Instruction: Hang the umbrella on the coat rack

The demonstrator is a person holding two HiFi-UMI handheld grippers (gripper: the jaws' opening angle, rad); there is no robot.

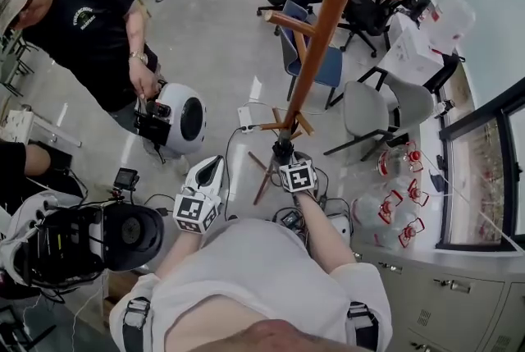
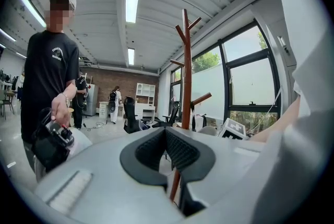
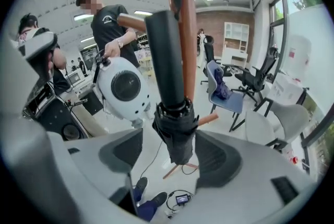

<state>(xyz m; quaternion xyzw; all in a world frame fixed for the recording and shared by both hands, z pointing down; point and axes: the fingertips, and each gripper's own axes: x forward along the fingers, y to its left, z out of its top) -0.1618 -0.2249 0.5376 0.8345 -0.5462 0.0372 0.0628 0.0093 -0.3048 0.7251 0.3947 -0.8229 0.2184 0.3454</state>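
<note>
The wooden coat rack (image 1: 324, 22) rises from the floor ahead of me, with pegs sticking out of its pole. A folded black umbrella (image 3: 175, 129) stands upright against the pole (image 3: 187, 19); its upper end runs out of the right gripper view. My right gripper (image 3: 171, 140) is open, one pad on each side of the umbrella's folded cloth with a gap on both sides. In the head view this gripper (image 1: 286, 163) sits low at the pole, by the umbrella (image 1: 282, 148). My left gripper (image 2: 166, 134) is shut and empty, held level left of the rack (image 2: 187, 71).
A person in a black shirt stands at the left and holds a white round camera unit (image 1: 179, 119). A blue chair (image 1: 320, 63) and a grey chair (image 1: 373, 108) stand behind the rack. A cabinet with clear jugs (image 1: 402, 203) is at the right. Cables lie on the floor.
</note>
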